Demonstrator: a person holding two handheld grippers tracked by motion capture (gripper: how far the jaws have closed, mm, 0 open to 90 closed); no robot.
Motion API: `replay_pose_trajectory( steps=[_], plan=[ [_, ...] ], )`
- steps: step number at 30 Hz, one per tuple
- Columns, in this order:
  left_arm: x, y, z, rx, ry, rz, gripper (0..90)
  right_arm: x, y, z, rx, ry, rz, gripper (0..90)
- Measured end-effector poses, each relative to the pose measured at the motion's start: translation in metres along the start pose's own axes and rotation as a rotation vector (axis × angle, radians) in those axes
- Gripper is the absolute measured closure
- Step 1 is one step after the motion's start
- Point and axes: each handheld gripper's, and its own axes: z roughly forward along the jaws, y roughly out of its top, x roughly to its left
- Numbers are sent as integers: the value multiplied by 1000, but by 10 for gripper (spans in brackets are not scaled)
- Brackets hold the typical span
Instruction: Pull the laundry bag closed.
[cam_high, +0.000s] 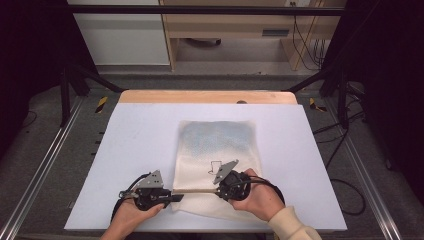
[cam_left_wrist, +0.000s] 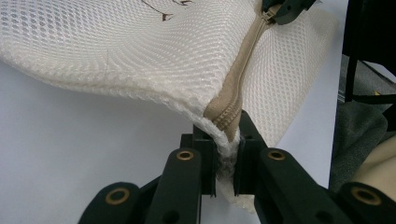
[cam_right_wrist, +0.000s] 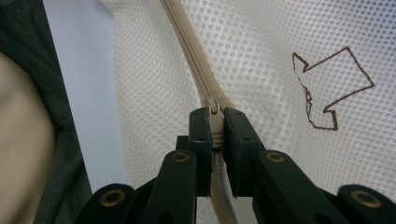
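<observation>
High view: mesh laundry bag flat on white tabletop, near edge lifted between both grippers. Left gripper fingers clamped on bag corner at zipper's end. Right gripper fingers pinched tight on zipper pull.

Judged step: running the slider along the zipper. Best done by holding the corner firm as anchor, keeping the tape taut and straight, drawing the pull along the tape line, not upward, watching for mesh snagging in the teeth.

Cream honeycomb mesh, soft, limp, easily bunched; beige woven zipper tape, stiffer; brown outline arrow printed on cloth; bluish contents dimly visible through far half.
</observation>
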Motion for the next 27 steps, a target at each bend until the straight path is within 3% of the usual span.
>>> replay_pose_trajectory(
  steps=[27],
  plan=[
    [-1,0,0,-3,0,0,824,-8,-27,-18,3,-28,48,823]
  ],
)
